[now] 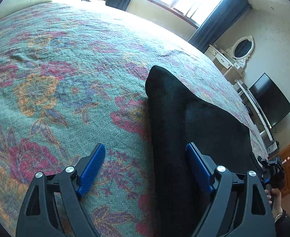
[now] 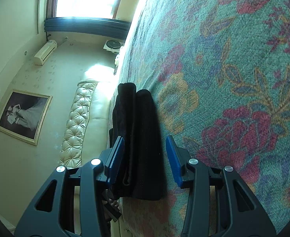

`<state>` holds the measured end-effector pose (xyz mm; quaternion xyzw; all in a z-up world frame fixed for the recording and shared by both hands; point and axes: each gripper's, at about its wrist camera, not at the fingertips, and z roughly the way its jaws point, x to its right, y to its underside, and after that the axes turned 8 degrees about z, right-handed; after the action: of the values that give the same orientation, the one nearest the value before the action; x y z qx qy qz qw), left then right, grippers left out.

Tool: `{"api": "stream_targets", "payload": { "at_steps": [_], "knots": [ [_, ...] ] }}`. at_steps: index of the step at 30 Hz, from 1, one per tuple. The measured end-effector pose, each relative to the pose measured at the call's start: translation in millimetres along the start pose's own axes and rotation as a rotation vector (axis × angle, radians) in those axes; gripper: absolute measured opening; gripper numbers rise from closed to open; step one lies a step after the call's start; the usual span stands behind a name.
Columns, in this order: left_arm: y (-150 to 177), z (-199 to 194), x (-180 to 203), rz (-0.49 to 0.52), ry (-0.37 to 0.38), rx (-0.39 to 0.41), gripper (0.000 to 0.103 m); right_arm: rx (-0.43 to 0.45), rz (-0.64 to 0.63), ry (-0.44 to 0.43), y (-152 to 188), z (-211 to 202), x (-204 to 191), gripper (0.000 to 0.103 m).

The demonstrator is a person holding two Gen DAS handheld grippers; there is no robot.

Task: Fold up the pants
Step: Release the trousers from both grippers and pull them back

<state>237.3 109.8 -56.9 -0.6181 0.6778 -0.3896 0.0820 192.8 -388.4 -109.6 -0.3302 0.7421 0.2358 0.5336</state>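
Item: black pants [image 1: 184, 118], already folded into a compact layered bundle, lying on the floral bed [image 1: 65, 79] near its edge. Left gripper [image 1: 145, 169]: spread wide, holding nothing. Right gripper [image 2: 145, 158]: released, straddling the bundle. Remaining: seemingly only tidying.

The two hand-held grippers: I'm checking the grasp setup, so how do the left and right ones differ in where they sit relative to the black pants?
The left hand-held gripper straddles the edge of the black pants: one finger over the floral bedspread, one over the cloth. The right hand-held gripper brackets the folded stack, a finger on each side. The left is spread wider than the right. Both are open, with blue pads.
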Motion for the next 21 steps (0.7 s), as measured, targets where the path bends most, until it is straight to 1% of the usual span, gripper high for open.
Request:
{"api": "stream_targets", "payload": {
  "at_steps": [3, 5, 11, 16, 18, 19, 21],
  "knots": [
    [12, -13, 1, -0.040, -0.004, 0.018, 0.082, 0.003, 0.009, -0.003, 15, -6, 2, 0.044],
    [22, -24, 1, -0.052, -0.020, 0.030, 0.082, 0.004, 0.012, 0.000, 26, -9, 2, 0.044],
    [49, -51, 21, -0.003, -0.098, 0.044, 0.082, 0.018, 0.002, 0.024, 60, -22, 3, 0.044],
    [63, -64, 46, 0.031, -0.141, 0.029, 0.082, 0.025, -0.052, 0.093, 88, -29, -3, 0.044],
    [71, -68, 60, 0.060, -0.167, 0.018, 0.082, 0.024, -0.102, 0.137, 99, -29, -9, 0.047],
    [74, -68, 67, 0.079, -0.181, 0.010, 0.082, 0.024, -0.143, 0.162, 106, -27, -15, 0.053],
    [82, -69, 82, 0.109, -0.204, 0.000, 0.082, 0.032, -0.224, 0.231, 119, -24, -30, 0.070]
  ]
}}
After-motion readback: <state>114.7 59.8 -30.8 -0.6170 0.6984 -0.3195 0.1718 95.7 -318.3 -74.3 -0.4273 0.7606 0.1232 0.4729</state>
